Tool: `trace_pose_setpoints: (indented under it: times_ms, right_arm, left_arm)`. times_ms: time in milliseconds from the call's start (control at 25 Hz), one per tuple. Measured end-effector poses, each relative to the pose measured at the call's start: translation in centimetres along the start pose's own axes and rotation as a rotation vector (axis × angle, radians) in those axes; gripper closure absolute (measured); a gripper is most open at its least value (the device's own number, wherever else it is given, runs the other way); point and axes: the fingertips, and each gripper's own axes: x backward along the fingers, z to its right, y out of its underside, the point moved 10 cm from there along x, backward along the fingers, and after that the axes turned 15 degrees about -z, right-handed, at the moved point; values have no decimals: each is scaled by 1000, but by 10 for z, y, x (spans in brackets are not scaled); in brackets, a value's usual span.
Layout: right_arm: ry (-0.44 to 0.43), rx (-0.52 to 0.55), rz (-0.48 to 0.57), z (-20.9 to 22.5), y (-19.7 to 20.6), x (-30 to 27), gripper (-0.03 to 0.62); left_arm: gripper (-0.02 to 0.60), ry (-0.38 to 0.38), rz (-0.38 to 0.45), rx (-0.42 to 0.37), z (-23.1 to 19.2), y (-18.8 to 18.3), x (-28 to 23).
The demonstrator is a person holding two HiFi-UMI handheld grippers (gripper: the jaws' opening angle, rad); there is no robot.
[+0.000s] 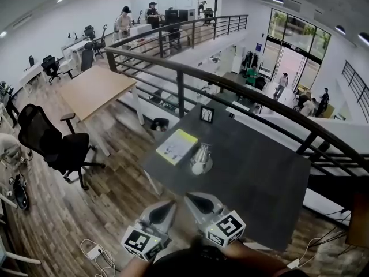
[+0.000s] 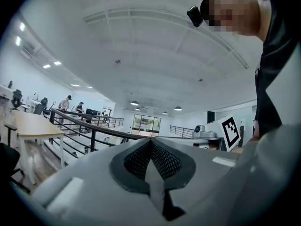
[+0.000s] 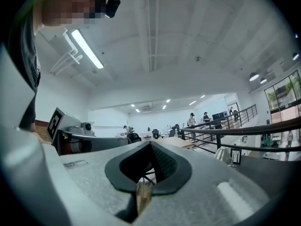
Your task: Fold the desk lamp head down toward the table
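"Surveying the table [image 1: 259, 172]: dark grey, set against a black railing [image 1: 180, 94]. Where's the desk lamp [image 1: 201, 158]?"
"Toward the left edge, just beside a yellow-and-white booklet [image 1: 176, 146]. Also a small frame [image 1: 207, 114] at the far corner."
"Grippers?"
"Near edge, side by side: left gripper [image 1: 169, 205] and right gripper [image 1: 189, 198], fingers clenched on nothing, apart from the lamp."
"Room?"
"Open mezzanine. Beyond the table's left edge: wood floor [image 1: 115, 189], pale wooden desk [image 1: 95, 88], black office chair [image 1: 55, 146]. Farther off, people [image 1: 124, 19] at desks."

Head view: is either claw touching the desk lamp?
No; the left claw and the right claw sit at the table's near edge, with the desk lamp standing clear of both, farther in.
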Motion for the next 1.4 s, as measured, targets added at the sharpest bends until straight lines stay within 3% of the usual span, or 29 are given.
trace_pose_setpoints:
  times_ms: [280,640,1400]
  right_arm:
    - [55,-21,6,73,-2,-6,586]
    - [180,-58,-14,113,17,-15,579]
    - [533,-167,-22,140,-12,-89,554]
  left_arm:
    - [580,47,-22,-27,-18,-14,-73]
    - [580,177,-11,-45,-51,-17,-136]
    - [580,538,-64,-122,-169,-64,-204]
